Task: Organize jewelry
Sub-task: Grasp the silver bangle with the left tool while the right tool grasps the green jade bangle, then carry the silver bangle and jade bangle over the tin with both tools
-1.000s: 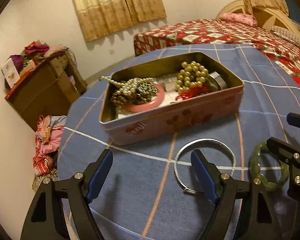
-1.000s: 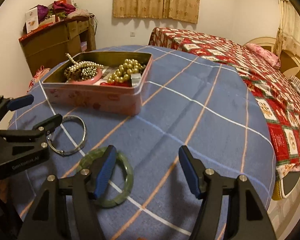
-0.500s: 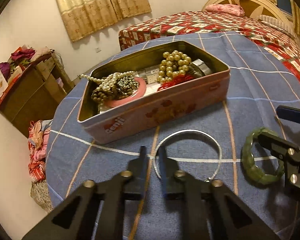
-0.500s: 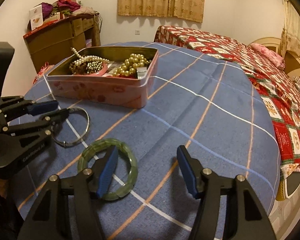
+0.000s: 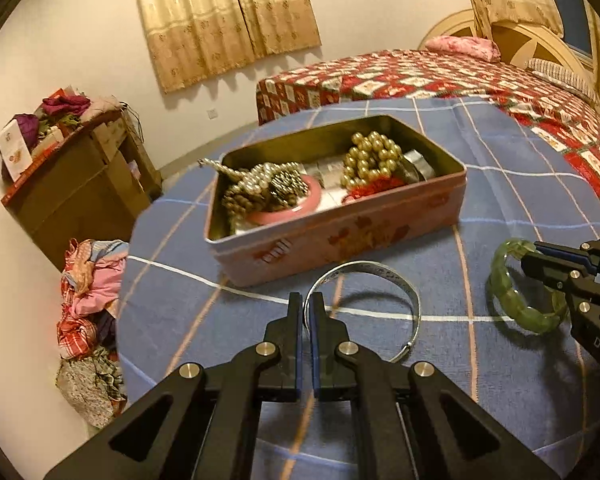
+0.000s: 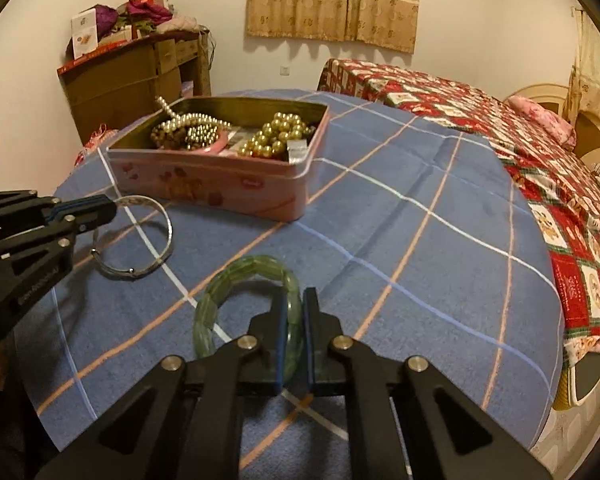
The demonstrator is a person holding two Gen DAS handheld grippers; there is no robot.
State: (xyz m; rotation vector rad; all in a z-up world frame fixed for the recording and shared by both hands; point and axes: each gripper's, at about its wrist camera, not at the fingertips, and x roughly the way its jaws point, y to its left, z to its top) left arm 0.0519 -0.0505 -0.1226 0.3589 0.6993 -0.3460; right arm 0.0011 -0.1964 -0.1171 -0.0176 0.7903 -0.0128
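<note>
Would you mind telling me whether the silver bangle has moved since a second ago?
Yes. The silver bangle has tipped up off the blue cloth at its gripped end, toward the pink tin.

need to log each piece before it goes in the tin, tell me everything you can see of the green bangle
The green bangle is a ring of chunky, translucent pale-green segments, jade-like in look, with no clasp visible. The right gripper is shut on its near right side, pads on both faces of the band. It looks tipped up off the blue checked cloth, casting a shadow. It sits right of the silver bangle and apart from it, nearer than the pink tin.
</note>
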